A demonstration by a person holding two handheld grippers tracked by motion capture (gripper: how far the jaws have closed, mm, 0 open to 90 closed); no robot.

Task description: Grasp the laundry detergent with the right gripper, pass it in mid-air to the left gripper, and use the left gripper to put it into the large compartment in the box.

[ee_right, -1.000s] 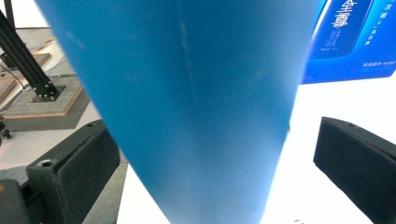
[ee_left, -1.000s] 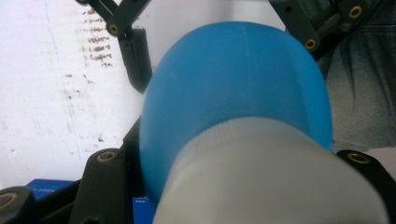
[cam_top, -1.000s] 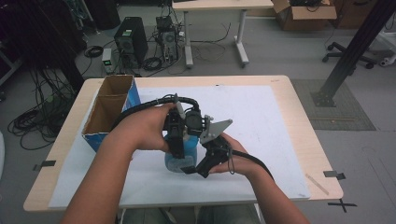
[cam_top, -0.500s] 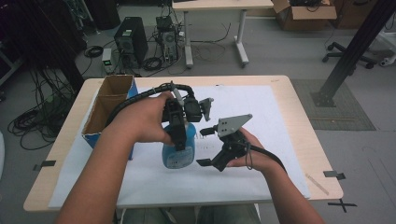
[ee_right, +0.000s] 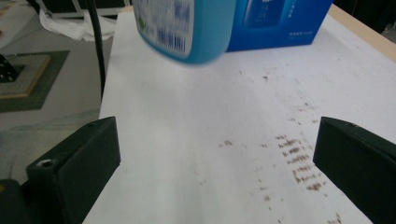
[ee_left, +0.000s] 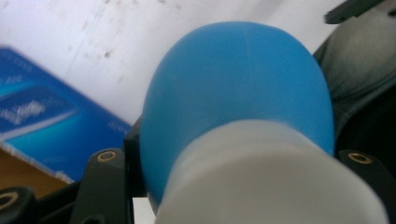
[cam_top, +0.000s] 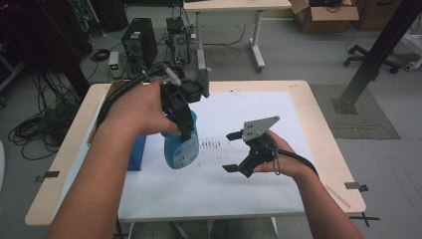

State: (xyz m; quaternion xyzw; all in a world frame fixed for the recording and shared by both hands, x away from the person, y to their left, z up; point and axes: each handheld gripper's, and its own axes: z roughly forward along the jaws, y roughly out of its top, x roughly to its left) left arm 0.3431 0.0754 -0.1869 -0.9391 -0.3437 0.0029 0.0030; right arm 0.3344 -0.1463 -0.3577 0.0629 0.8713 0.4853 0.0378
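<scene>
We see the left hand-held gripper (cam_top: 185, 117) pinching a blue bottle (cam_top: 182, 147) by its upper part, just below the white cap (ee_left: 275, 177); in the left gripper view its jaws press against the bottle's neck on both sides. The bottle hangs upright, clear of the white sheet (cam_top: 278, 184) that covers the bench (cam_top: 323, 119), above the left half of that sheet and just beside a blue box (cam_top: 136, 152) that stands toward the bench's left edge. The right hand-held gripper (cam_top: 233, 152) sits to the right of the bottle, apart from it, with its jaws spread wide and nothing between them. In the right gripper view the bottle's labelled base (ee_right: 187, 28) hangs above the sheet, with the blue box behind it. Small dark marks (cam_top: 210, 145) dot the sheet between the bottle and the right hand-held gripper.
</scene>
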